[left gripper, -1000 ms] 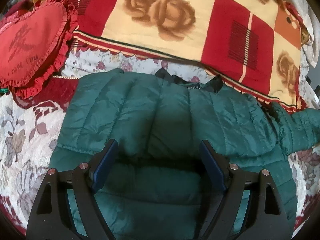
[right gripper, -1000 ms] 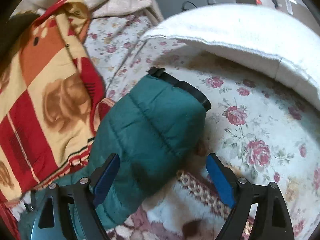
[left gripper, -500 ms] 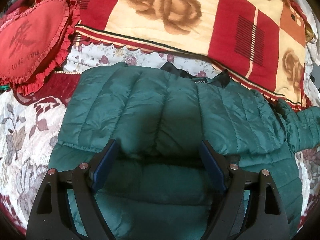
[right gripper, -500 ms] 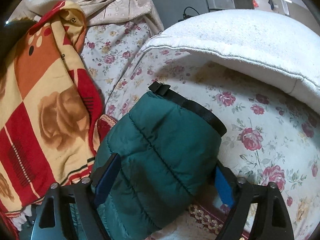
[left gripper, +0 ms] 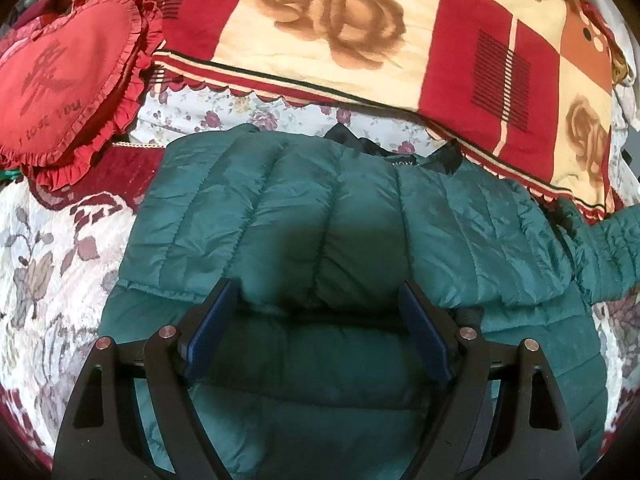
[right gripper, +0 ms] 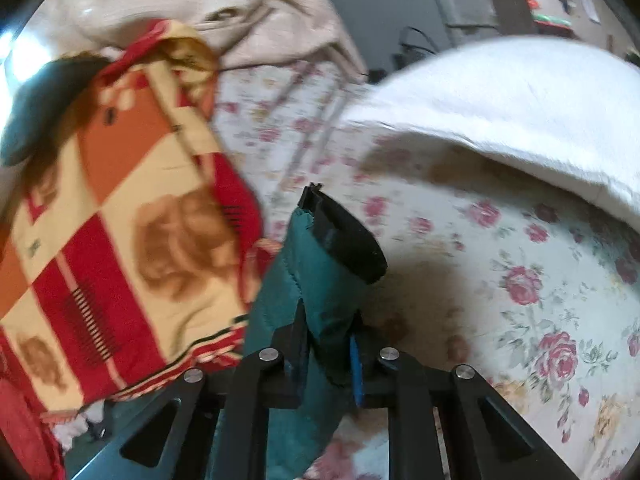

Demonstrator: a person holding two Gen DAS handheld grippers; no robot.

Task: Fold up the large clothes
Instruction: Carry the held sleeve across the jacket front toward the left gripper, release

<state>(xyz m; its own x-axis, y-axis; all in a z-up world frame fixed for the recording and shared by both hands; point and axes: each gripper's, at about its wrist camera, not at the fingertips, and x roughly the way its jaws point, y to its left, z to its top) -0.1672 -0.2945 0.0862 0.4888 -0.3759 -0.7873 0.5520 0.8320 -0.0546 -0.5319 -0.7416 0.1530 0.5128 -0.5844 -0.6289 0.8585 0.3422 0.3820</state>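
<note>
A dark green quilted puffer jacket (left gripper: 320, 216) lies flat on the bed, black collar at the far side, its left sleeve folded across the body. My left gripper (left gripper: 318, 312) hovers open over the jacket's middle, holding nothing. The jacket's right sleeve (right gripper: 316, 292), with a black cuff (right gripper: 348, 244), stands up between the fingers of my right gripper (right gripper: 328, 344), which is shut on it. That sleeve also shows at the right edge of the left wrist view (left gripper: 608, 248).
A red and cream rose-print blanket (left gripper: 360, 32) lies beyond the jacket and also shows in the right wrist view (right gripper: 120, 232). A red heart cushion (left gripper: 60, 76) sits far left. A white folded cover (right gripper: 520, 104) lies far right on the floral sheet (right gripper: 540, 300).
My right gripper moved forward over the sleeve and closed on it, lifting the cuff end up. My left gripper drifted slightly and stayed open.
</note>
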